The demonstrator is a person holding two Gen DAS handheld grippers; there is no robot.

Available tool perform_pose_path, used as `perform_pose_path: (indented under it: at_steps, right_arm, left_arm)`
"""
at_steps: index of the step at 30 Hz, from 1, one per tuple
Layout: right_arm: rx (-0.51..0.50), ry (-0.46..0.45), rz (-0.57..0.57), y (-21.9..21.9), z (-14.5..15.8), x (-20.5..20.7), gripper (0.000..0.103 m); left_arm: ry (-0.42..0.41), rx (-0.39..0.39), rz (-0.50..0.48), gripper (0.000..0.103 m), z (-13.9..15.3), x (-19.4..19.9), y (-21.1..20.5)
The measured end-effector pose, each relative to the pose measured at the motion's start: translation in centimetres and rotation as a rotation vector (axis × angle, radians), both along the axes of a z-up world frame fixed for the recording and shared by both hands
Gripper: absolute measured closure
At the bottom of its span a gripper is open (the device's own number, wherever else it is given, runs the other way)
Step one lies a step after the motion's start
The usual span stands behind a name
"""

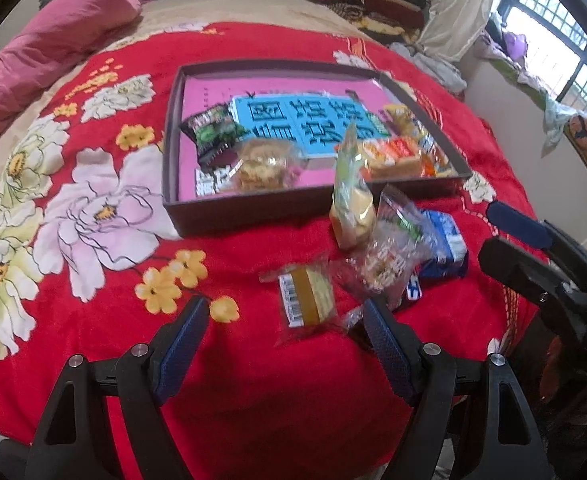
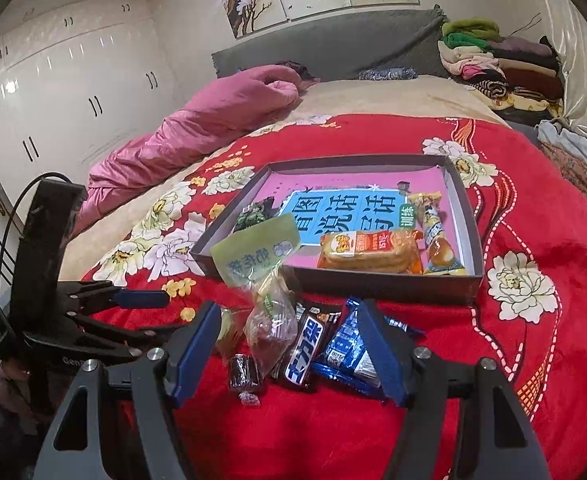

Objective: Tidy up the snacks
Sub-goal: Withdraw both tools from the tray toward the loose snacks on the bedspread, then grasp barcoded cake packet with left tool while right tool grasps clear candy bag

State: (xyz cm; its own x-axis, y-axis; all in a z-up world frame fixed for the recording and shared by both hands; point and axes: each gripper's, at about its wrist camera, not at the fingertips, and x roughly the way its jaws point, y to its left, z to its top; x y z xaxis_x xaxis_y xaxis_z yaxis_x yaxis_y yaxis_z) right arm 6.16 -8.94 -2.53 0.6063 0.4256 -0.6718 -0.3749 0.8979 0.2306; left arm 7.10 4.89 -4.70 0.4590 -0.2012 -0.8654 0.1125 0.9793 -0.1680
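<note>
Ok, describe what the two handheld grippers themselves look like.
Both match: the left gripper and the right gripper have black angular frames with triangular cut-outs, silver round pins at the pivots, and jaws lined with textured blue pads. In the right wrist view, the left gripper carries a black upright housing, thin black cables and pale lettering.

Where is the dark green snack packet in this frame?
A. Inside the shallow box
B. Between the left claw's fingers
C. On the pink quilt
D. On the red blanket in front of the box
A: the dark green packet lies on the pink floor inside the shallow box, near its left wall.
</note>
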Motion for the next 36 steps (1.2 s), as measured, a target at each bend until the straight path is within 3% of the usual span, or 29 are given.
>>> perform_pose_path:
  at_steps: [10,26,36]
  right_arm:
    - [-0.011,0.036,0.038,0.8,-0.9,0.1,0.033]
    - [0.015,0.129,0.108,2.2,-4.0,2.1,0.034]
    - [0.036,0.166,0.162,3.0,-5.3,3.3,0.052]
  left_arm:
    - [0.022,0.015,0.012,0.023,-1.4,0.3,-0.1]
    - [0.019,-0.027,-0.006,0.023,-2.7,1.0,0.0]
    - [0.02,-0.02,-0.005,0.024,-3.1,1.3,0.1]
